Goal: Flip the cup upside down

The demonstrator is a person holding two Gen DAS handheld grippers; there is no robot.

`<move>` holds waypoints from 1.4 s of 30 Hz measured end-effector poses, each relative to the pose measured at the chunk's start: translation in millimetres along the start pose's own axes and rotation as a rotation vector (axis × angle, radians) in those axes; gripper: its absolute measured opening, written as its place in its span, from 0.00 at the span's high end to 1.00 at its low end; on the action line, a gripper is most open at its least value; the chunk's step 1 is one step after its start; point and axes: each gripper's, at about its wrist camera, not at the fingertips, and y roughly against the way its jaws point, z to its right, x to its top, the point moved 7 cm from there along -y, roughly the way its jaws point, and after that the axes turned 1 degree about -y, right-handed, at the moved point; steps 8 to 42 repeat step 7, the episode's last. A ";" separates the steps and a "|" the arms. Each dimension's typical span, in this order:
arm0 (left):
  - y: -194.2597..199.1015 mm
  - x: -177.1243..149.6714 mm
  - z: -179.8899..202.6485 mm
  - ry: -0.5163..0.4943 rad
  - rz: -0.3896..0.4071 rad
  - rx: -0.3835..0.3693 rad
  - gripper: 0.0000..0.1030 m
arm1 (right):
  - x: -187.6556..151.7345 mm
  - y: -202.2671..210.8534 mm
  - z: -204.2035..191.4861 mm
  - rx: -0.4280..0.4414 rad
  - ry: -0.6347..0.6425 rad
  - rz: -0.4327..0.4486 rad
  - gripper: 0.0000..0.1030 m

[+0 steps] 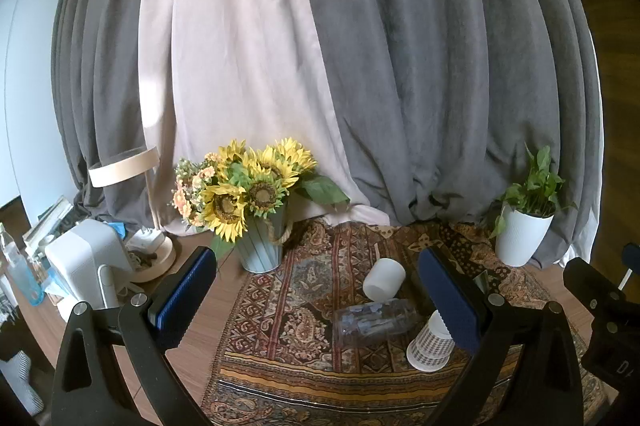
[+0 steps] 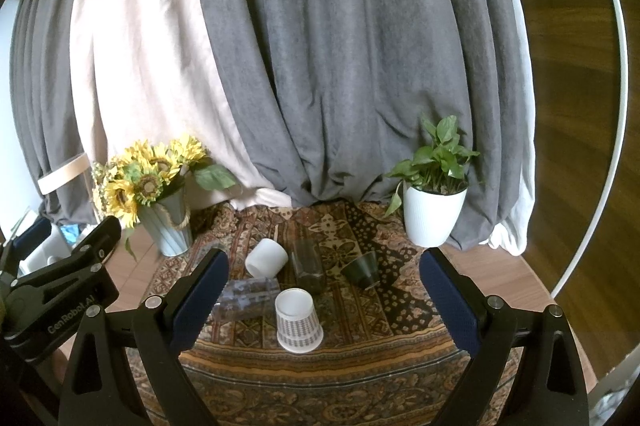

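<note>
Black, blue-padded right gripper (image 2: 320,300) fingers hang released around the checked white paper cup (image 2: 299,320), already inverted at lower centre; next, grasp another cup's wall squarely.

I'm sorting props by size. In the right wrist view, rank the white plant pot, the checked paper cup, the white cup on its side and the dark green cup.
1. White plant pot, clearly largest.
2. Checked paper cup; nearest the camera, which flatters it.
3. White cup on its side, close to the paper cup, so that order is unsure.
4. Dark green cup, smallest.
</note>
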 end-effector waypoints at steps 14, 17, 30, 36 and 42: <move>-3.6 -2.1 -2.1 0.003 -0.003 -0.017 0.00 | -0.2 0.1 -0.3 -0.001 0.000 0.000 0.06; -3.6 -2.1 -2.1 0.003 -0.003 -0.017 0.00 | -0.2 0.1 -0.3 -0.001 0.000 0.000 0.06; -3.6 -2.1 -2.1 0.003 -0.003 -0.017 0.00 | -0.2 0.1 -0.3 -0.001 0.000 0.000 0.06; -3.6 -2.1 -2.1 0.003 -0.003 -0.017 0.00 | -0.2 0.1 -0.3 -0.001 0.000 0.000 0.06; -3.6 -2.1 -2.1 0.003 -0.003 -0.017 0.00 | -0.2 0.1 -0.3 -0.001 0.000 0.000 0.06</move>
